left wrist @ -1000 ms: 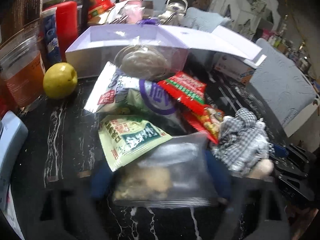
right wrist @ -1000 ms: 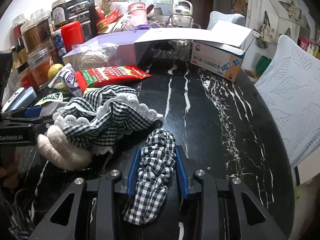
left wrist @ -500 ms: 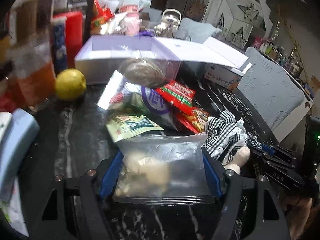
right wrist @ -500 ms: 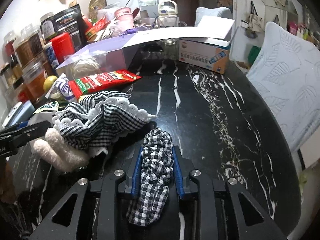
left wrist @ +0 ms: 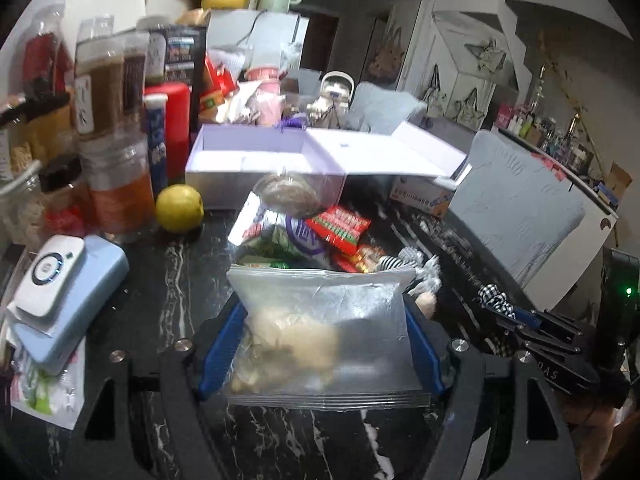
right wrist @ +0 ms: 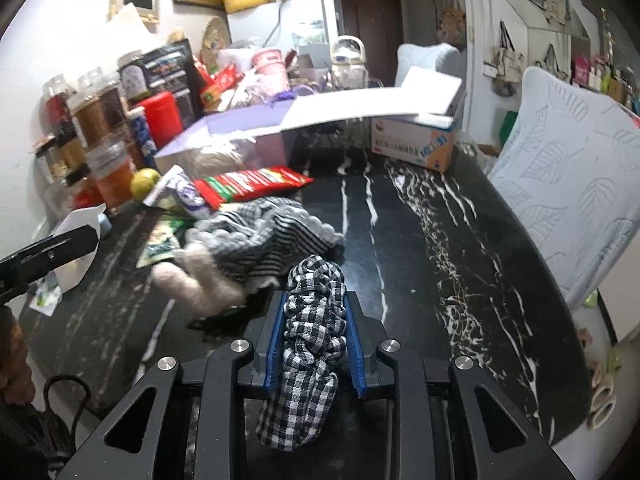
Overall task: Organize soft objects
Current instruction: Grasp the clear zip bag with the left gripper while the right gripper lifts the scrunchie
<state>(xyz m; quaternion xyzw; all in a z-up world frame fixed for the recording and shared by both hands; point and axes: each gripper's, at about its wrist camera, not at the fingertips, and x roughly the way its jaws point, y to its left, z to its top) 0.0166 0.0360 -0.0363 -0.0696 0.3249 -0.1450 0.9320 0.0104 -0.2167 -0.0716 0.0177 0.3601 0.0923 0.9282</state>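
Clear plastic, a zip bag (left wrist: pixel 326 332) of pale lumpy contents, spanned the half-open left gripper (left wrist: pixel 320 344), both blue pads pressed on its side edges. The right gripper (right wrist: pixel 316 332) was closed almost fully, squeezing a black-and-white gingham scrunchie (right wrist: pixel 312 332) that trailed below the jaws. Both items were held just above the black marble table (right wrist: pixel 440 240), near the heap of snack packets (left wrist: pixel 316 236) and the checked, lace-trimmed cloth (right wrist: pixel 264 236) with its fuzzy white piece (right wrist: pixel 192 284). The open lavender box (left wrist: pixel 248 160), the likely destination, stood at the far edge of the table, behind the heap.

Risks, as judged:
- The slick film was held by its edges only, so the bag could slide down or buckle out of the pads if swung quickly.
- The bag hid the space straight ahead of the left gripper, so a low carry could catch the packets or the bagged round item (left wrist: pixel 288 196) leaning on the box wall.
- The dangling tail of the scrunchie could snag the cloth beside it.
- The box lid flap rested on a printed carton (right wrist: pixel 412 144); a knock could tip it shut.

Legible writing was scarce: "DAS" on the right gripper's body in the left view. Packet and carton print was too blurred to read.
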